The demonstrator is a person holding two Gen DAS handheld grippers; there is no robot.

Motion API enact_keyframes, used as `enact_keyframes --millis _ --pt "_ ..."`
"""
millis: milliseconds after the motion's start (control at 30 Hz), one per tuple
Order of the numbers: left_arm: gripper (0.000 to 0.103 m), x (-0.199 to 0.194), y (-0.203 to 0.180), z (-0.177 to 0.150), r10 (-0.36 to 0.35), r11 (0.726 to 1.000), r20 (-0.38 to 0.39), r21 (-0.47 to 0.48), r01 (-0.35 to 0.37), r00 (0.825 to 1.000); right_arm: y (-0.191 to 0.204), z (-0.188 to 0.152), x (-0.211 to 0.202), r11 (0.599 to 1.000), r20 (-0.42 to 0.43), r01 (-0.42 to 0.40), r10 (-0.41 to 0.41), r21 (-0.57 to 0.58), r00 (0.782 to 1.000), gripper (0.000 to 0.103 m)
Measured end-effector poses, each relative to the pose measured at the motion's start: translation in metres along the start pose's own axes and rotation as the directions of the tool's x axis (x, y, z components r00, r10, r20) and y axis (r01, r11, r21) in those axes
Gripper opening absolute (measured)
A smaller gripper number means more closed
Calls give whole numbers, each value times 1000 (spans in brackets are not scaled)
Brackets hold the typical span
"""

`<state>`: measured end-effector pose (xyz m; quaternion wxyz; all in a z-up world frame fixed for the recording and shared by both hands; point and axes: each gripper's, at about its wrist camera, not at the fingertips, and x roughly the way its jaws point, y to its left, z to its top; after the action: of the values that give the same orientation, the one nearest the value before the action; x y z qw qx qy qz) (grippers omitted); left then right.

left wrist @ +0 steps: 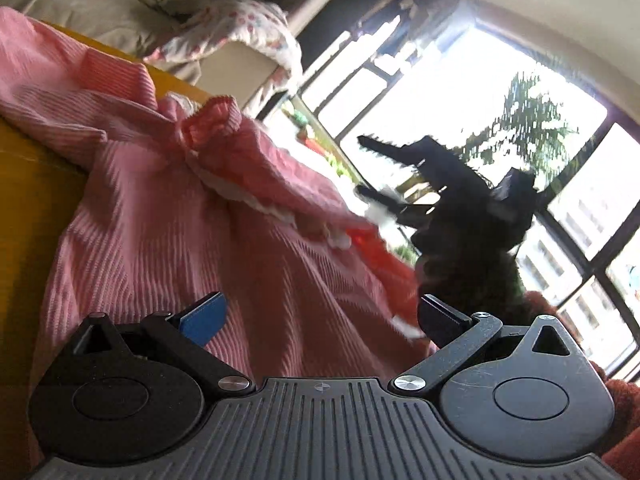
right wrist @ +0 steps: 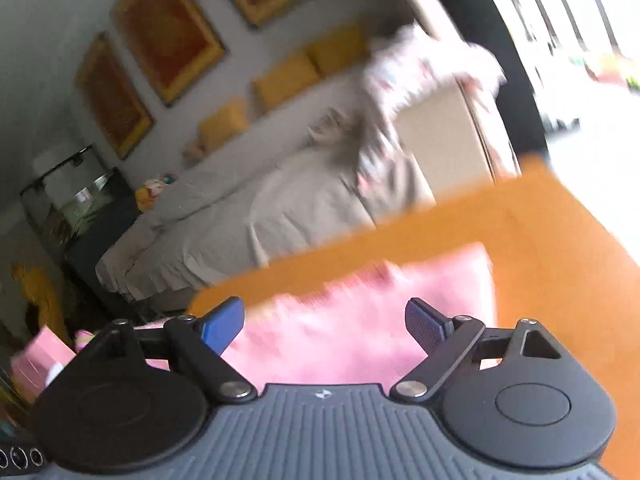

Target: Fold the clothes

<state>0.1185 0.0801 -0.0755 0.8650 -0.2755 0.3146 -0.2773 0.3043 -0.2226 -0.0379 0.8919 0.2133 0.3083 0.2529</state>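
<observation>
A pink ribbed garment (left wrist: 168, 208) with white trim lies rumpled on a yellow-orange table (left wrist: 28, 208). My left gripper (left wrist: 322, 320) hovers low over the cloth with its blue pads (left wrist: 204, 320) wide apart, open; the fabric runs beneath and between them, unpinched. In the left wrist view my right gripper (left wrist: 360, 166) is a dark silhouette against the window, its toothed fingers spread just off the garment's right edge. The blurred right wrist view shows that gripper (right wrist: 324, 324) open above the pink garment (right wrist: 360, 320) on the table (right wrist: 540, 240), nothing in it.
A beige covered sofa (right wrist: 240, 208) with yellow cushions stands beyond the table, a floral cloth (right wrist: 404, 80) draped over its arm. Framed pictures (right wrist: 168, 32) hang above it and a glass tank (right wrist: 68, 200) stands at the left. A large bright window (left wrist: 480, 100) fills the right.
</observation>
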Motion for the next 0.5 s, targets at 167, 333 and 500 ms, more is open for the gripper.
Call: enact_keyframes --millis 167,333,500 --pt "103 2 5 13 -18 996 -40 -83 15 999 -28 -23 9 999 0 7 -7 45 1000 92" --pt "103 3 3 58 -112 985 62 -126 119 992 -37 -28 -7 996 37 -43 41 82 998 100" --pt "103 40 -14 103 -144 987 139 -57 153 980 -51 -23 -14 988 74 -81 71 134 995 103"
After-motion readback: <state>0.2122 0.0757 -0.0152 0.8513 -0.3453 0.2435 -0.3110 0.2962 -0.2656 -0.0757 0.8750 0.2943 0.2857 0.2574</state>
